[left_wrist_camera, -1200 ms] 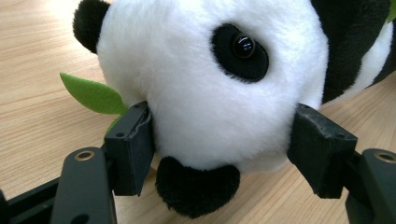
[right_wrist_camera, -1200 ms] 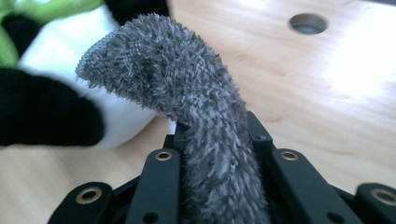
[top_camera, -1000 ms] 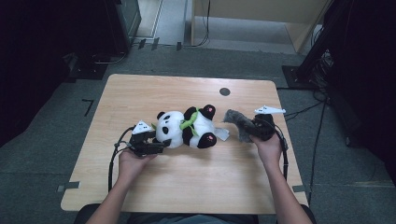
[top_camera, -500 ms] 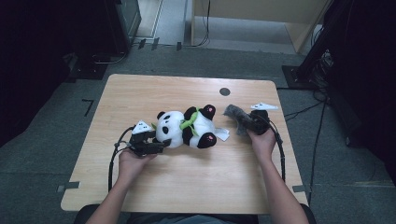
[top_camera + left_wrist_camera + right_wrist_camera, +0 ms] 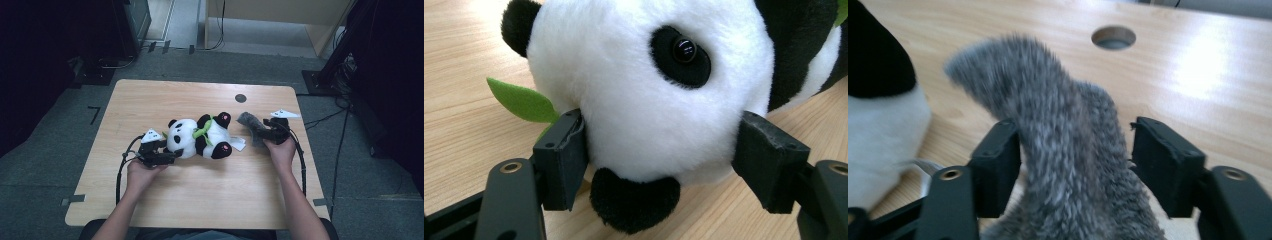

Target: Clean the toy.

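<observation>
Grey shaggy fur strip lies between the right claw's just-opened black jaws.

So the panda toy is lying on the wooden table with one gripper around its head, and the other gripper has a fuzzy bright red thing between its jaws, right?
Not quite: the fuzzy thing is grey, not red, as the right gripper view shows. The rest holds: the panda toy lies on the wooden table, the left gripper is around its head, and the grey piece sits between the right gripper's jaws, which have just been opening.
</observation>
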